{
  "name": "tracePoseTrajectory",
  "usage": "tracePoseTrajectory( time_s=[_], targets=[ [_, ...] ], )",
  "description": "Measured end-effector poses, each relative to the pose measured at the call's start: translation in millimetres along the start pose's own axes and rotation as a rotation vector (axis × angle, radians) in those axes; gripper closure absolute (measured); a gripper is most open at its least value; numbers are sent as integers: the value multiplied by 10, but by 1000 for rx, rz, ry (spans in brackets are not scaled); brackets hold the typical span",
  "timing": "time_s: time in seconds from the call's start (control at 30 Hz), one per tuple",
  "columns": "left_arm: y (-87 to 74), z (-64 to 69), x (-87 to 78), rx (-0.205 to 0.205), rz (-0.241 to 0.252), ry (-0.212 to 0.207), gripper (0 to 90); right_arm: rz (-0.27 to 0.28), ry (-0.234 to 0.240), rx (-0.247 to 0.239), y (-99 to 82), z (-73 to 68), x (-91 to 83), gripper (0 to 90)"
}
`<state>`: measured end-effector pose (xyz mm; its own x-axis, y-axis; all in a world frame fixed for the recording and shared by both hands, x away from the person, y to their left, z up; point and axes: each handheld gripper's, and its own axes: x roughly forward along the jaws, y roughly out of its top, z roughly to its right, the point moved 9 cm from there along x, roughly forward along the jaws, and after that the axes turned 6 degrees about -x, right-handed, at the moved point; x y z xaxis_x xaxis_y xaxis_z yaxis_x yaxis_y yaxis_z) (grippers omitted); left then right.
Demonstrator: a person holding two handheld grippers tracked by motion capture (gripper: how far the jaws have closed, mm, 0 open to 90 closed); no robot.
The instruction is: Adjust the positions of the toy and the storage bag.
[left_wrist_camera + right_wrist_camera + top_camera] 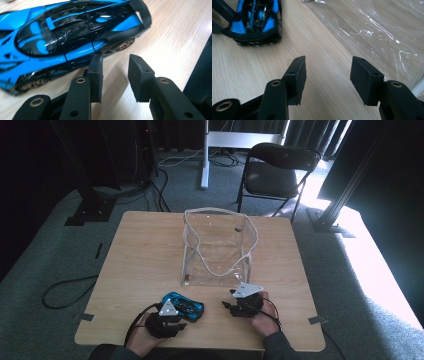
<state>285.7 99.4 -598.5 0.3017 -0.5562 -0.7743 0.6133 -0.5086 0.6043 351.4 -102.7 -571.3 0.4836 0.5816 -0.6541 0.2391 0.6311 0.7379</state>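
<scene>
From the high view, the left gripper [172,317] sits at the near edge of the wooden table [140,250], with the blue toy car [184,304] lying just beyond its tips and seemingly touching them, though the picture is too small to be sure; the right gripper [235,305] rests well apart to the car's other side, with the clear plastic bag [217,247] standing just ahead of it. In the left gripper view, the jaws stand parted with bare table between them; the car lies just ahead, its flank at the tip of the left-hand pad, and nothing is grasped. In the right gripper view, the jaws are released and wide over bare wood; the car lies ahead to the left, the bag's clear sheet ahead to the right, beside the right-hand pad.
</scene>
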Motion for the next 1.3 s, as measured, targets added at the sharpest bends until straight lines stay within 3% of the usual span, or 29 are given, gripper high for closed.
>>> tracePoseTrajectory(
  time_s=[0.17,0.27,0.37,0.43,0.5,0.6,0.77,0.93,1.03,1.07,1.3],
  targets=[
    [43,27,29,7,10,-8,623,8,18,5,17,-22,19,445],
    [41,-6,-120,10,46,21,603,-3,36,-15,28,-59,40,445],
    [37,-227,-377,-38,102,86,590,3,42,-14,38,-59,51,446],
    [-11,-416,-467,-69,95,128,561,6,56,-15,53,-68,59,428],
    [-37,-553,-490,-90,90,155,544,15,77,-15,91,-102,82,382],
    [-22,-670,-458,-99,85,162,531,37,109,-37,180,-197,147,323],
    [23,-638,-319,-82,71,120,512,55,172,-71,330,-383,299,250],
    [54,-616,-280,-85,79,112,495,59,227,-124,404,-590,446,184],
    [50,-619,-267,-84,76,117,497,21,217,-171,382,-650,529,186],
    [48,-621,-264,-84,76,118,496,9,212,-180,366,-667,561,226],
    [50,-605,-222,-96,74,90,486,15,201,-205,342,-663,532,236]
  ],
)
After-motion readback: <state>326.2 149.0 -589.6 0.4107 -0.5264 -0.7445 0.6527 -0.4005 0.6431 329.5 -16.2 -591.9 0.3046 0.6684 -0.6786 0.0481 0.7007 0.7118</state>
